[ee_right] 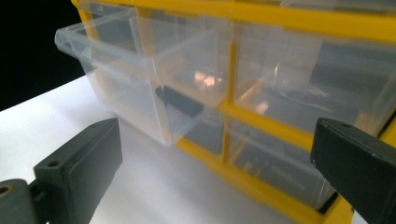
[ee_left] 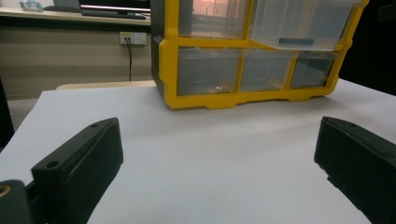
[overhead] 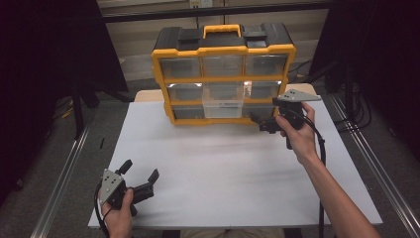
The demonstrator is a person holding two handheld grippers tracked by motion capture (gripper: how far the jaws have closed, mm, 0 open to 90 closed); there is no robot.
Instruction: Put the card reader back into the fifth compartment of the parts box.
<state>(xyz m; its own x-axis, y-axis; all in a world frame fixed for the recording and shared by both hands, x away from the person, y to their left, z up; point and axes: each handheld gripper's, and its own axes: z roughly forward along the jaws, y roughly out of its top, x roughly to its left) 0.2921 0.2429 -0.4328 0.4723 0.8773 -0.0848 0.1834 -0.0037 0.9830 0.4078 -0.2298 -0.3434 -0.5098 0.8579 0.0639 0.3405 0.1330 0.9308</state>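
At the upper middle of the high view, the yellow drawer cabinet point(overhead: 223, 74) stands at the far edge of the white desk point(overhead: 223, 168), its middle clear drawer point(overhead: 224, 101) pulled out. A small dark item point(ee_right: 180, 101) lies inside the drawer, too blurred to identify. The right gripper point(overhead: 265, 123) hovers just right of that drawer, jaws apart. Lower left, the left gripper point(overhead: 141, 174) rests open, well away.

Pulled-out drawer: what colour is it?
Clear plastic drawer holding a small dark item; yellow organizer frame around it. Best in the right gripper view.
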